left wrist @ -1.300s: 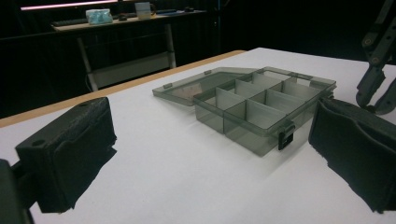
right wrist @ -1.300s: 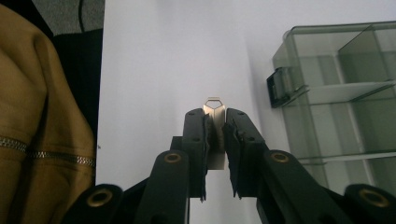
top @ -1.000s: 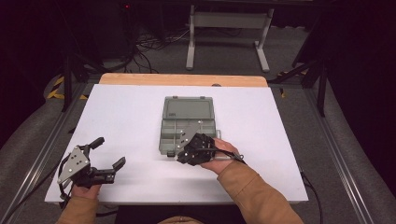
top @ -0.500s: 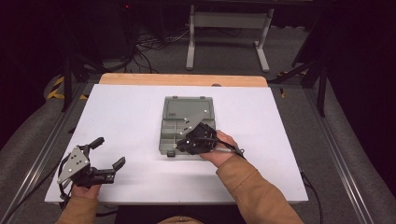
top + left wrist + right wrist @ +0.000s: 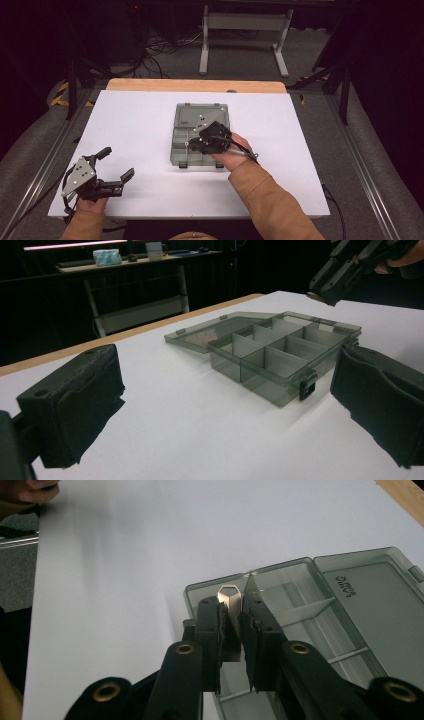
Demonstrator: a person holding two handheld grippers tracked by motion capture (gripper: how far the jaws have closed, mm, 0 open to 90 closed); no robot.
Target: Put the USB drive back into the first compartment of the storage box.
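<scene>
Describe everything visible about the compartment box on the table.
The compartment box is smoky grey see-through plastic, open, its lid laid flat behind it. Thin dividers split the tray into several empty-looking cells; a dark latch sits on the front wall. It rests mid-table on the white surface. The right tongs hover above it, gripping a small metal piece.

Dark lab: floor cables [image 5: 165, 47], metal stand [image 5: 245, 35].
</scene>
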